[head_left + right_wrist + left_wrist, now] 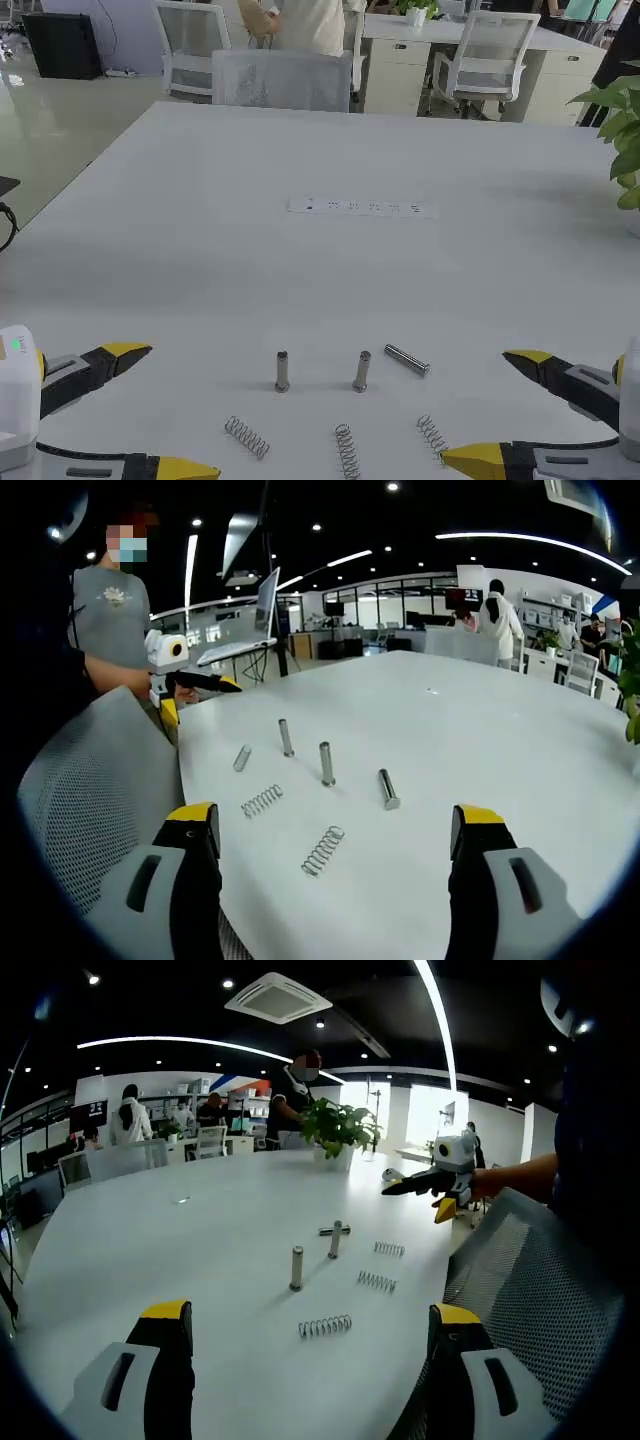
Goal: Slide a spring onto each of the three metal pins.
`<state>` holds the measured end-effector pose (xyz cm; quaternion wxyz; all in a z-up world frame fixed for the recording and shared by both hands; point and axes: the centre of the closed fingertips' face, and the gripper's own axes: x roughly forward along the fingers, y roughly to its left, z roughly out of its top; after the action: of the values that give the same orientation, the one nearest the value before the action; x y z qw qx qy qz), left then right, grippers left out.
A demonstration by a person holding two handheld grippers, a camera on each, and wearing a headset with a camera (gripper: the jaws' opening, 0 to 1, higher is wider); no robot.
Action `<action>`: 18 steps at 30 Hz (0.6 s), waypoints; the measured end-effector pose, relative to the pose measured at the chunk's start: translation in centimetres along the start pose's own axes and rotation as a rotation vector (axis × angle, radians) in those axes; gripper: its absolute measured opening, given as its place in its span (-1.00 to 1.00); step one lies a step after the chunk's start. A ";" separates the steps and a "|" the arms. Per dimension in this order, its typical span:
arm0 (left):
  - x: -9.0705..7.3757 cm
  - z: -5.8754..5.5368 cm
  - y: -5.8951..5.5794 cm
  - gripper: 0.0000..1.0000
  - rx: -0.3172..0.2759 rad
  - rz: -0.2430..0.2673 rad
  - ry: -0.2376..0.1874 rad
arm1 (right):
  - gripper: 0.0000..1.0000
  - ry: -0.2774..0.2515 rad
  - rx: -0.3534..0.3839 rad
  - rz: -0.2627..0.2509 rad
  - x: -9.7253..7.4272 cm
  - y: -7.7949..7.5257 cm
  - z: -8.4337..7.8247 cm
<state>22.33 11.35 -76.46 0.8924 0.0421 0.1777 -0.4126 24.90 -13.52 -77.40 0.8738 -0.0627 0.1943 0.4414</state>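
- Springs (pixel 346 450), three of them, lie loose between the left gripper (pixel 180 408) and right gripper (pixel 475 405); both pairs of jaws gape wide, holding nothing.
- Just beyond, two pins (pixel 282 370) stand upright, seemingly ready for loading; a third pin (pixel 406 360) lies flat.
- Everything rests on the white table (pixel 300 270).

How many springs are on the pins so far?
None done yet. The springs lie loose on the table, none on the pins. The left gripper and right gripper are open and empty. Two pins stand; the third pin lies flat. All three are left.
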 end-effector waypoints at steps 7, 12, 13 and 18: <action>-0.1 -0.2 -0.1 0.91 -0.002 0.001 0.003 | 0.92 0.001 0.001 0.004 0.1 0.2 -0.2; -0.1 -0.3 -0.2 0.91 -0.002 -0.002 0.007 | 0.92 0.003 0.001 0.008 0.1 0.3 -0.2; -0.1 -0.4 -0.2 0.91 -0.001 -0.002 0.007 | 0.92 0.001 0.001 0.006 0.1 0.2 -0.1; 0.0 -0.3 -0.1 0.90 -0.001 -0.005 0.006 | 0.92 0.006 0.002 0.009 0.1 0.4 -0.2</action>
<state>22.14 11.34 -76.73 0.8908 0.0425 0.1806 -0.4148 24.61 -13.24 -77.64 0.8713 -0.0623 0.1977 0.4449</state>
